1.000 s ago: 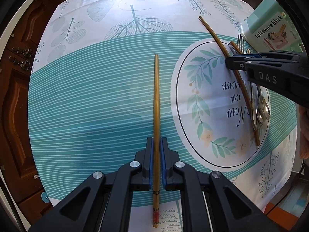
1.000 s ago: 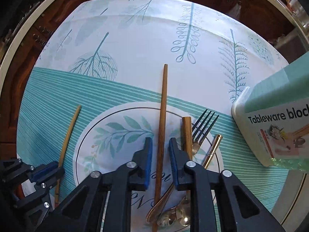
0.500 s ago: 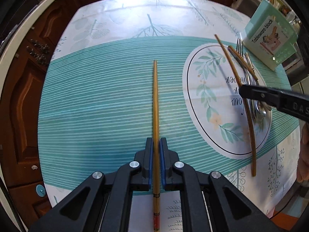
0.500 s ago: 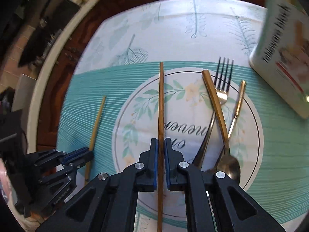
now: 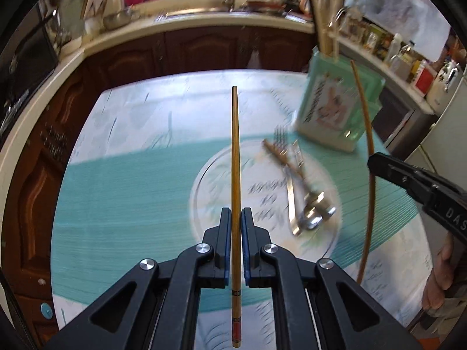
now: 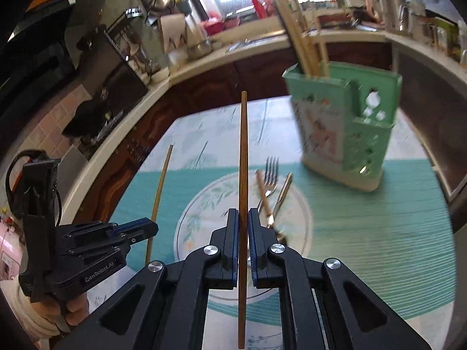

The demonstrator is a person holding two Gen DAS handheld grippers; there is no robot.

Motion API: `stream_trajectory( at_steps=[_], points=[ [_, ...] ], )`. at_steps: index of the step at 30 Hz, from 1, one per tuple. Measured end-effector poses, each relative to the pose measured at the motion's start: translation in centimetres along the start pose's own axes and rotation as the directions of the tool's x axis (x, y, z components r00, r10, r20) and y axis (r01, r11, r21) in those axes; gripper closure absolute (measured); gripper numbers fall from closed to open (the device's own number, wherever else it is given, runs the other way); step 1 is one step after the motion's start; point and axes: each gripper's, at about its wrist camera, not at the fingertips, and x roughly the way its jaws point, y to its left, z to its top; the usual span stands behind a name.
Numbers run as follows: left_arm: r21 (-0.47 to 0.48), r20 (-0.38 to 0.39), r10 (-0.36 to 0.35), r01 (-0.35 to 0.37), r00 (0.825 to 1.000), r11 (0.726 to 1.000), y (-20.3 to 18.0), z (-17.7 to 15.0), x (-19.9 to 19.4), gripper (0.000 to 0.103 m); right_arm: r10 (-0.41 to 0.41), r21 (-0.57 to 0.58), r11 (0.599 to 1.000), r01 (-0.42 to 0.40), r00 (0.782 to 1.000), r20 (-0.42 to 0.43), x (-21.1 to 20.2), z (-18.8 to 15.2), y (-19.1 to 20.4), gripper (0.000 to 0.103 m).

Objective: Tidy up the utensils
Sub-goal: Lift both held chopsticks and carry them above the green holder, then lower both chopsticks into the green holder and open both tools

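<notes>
Chopsticks — one clamped in the left gripper (image 5: pixel 236 221), one in the right gripper (image 6: pixel 242 221), both lifted above the table (image 6: pixel 379 227). Carrying toward the green holder (image 6: pixel 344 125) far right — keeping tips level, aiming for its open top.

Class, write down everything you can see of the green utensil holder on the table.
The green utensil holder looks like mint-green plastic, tall and boxy, with a pale base and round drain holes in its side wall. A printed label with a picture covers its front. It stands upright on the tablecloth, beyond the fork and spoons. Several pale chopsticks stick out of its top. Neither claw touches it.
</notes>
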Motion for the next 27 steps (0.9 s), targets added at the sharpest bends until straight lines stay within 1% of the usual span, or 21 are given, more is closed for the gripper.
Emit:
stream_trajectory(
  at_steps=[4,7,9,12,14,15,17,18,20,22,25,27],
  points=[
    [0.028,0.086,-0.036,0.034,0.996,0.999,-2.5,4.4,-1.3,0.099,-0.023,0.023,1.0,0.021,0.995,0.098,-3.6,3.3,-2.0,0.097],
    [0.044,0.15,-0.052,0.046,0.987,0.998,-4.1,8.0,-2.6,0.099,-0.038,0.016,0.999,0.035,0.984,0.175,-6.2,6.5,-3.1,0.097],
    [0.053,0.19,-0.058,0.049,0.98,0.997,-4.9,10.0,-3.2,0.099,-0.054,0.005,0.999,0.054,0.971,0.231,-7.8,8.4,-3.6,0.097],
    [0.048,0.262,-0.058,0.047,0.963,0.998,-5.7,13.6,-4.0,0.099,-0.078,-0.003,0.997,0.083,0.944,0.32,-10.0,11.5,-4.3,0.097],
    [0.021,0.312,-0.061,0.057,0.948,0.998,-6.1,15.9,-4.3,0.099,-0.1,0.011,0.995,0.103,0.917,0.387,-11.1,13.5,-4.9,0.097],
    [0.006,0.335,-0.061,0.062,0.94,0.998,-6.4,16.9,-4.5,0.099,-0.1,0.027,0.995,0.098,0.907,0.409,-11.9,14.4,-5.5,0.097],
    [-0.014,0.368,-0.063,0.074,0.928,0.997,-7.0,18.7,-4.6,0.099,-0.116,0.071,0.993,0.094,0.88,0.461,-12.8,16.3,-6.8,0.097],
    [-0.022,0.385,-0.061,0.075,0.921,0.997,-7.2,19.5,-4.5,0.099,-0.118,0.082,0.993,0.089,0.871,0.476,-13.3,17.3,-7.7,0.097],
    [-0.028,0.407,-0.064,0.082,0.911,0.996,-7.6,20.9,-3.9,0.099,-0.14,0.1,0.99,0.103,0.852,0.504,-13.5,18.8,-8.8,0.097],
    [-0.034,0.425,-0.064,0.087,0.903,0.996,-8.2,22.3,-3.0,0.099,-0.159,0.101,0.987,0.124,0.844,0.513,-12.9,20.4,-10.0,0.097],
    [-0.044,0.438,-0.073,0.103,0.896,0.994,-8.8,23.6,-1.4,0.099,-0.188,0.084,0.982,0.169,0.828,0.529,-11.4,22.3,-10.8,0.097],
    [-0.056,0.454,-0.078,0.116,0.888,0.992,-9.1,24.2,-0.2,0.099,-0.2,0.074,0.979,0.191,0.824,0.531,-9.7,23.2,-11.1,0.097]
  ],
)
